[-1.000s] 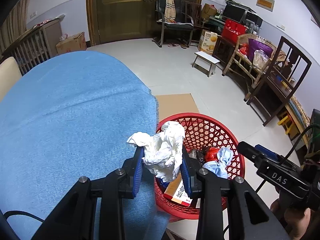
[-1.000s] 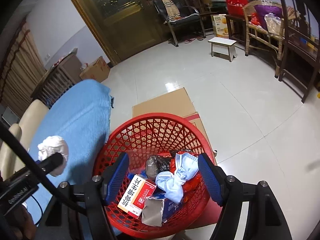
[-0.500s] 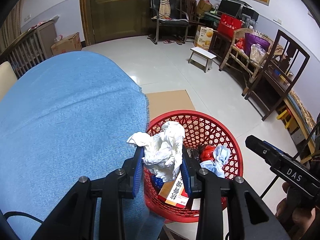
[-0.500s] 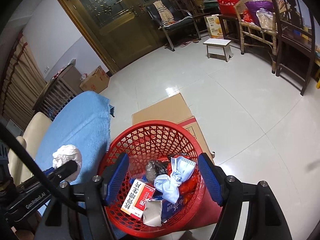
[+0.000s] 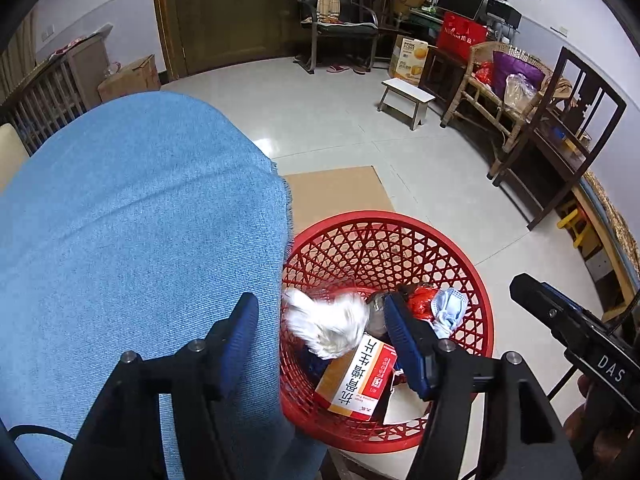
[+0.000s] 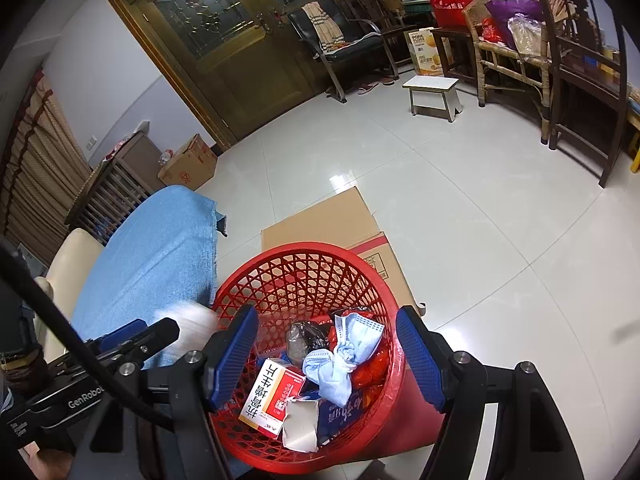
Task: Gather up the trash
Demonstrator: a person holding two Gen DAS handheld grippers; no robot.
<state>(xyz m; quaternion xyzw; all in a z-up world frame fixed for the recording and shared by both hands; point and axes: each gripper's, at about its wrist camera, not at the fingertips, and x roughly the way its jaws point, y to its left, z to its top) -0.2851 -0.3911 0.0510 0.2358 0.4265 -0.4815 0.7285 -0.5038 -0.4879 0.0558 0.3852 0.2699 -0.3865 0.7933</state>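
Left wrist view: the left gripper hangs over the near-left rim of the red basket, its two blue-padded fingers spread wide and gripping nothing. Between them a white crumpled tissue shows motion-blurred, clear of both pads, just above the trash in the basket. Below it lies an orange-and-white box with printed characters, tilted. A red wrapper and a pale blue face mask sit further right inside the basket. The blue cloth covers the surface on the left, its edge touching the basket rim. A flat cardboard sheet lies on the tiled floor beyond the basket. The right gripper enters at the lower right edge; only one dark finger shows here.

Right wrist view: the right gripper is held over the same basket, fingers wide apart with nothing between them. Inside the basket: the face mask, the box, a dark crumpled wrapper, and a torn grey carton piece. The tissue appears as a white blur at the basket's left rim, beside the left gripper's tip. The blue cloth lies to the left. A small white stool stands well apart across the floor.
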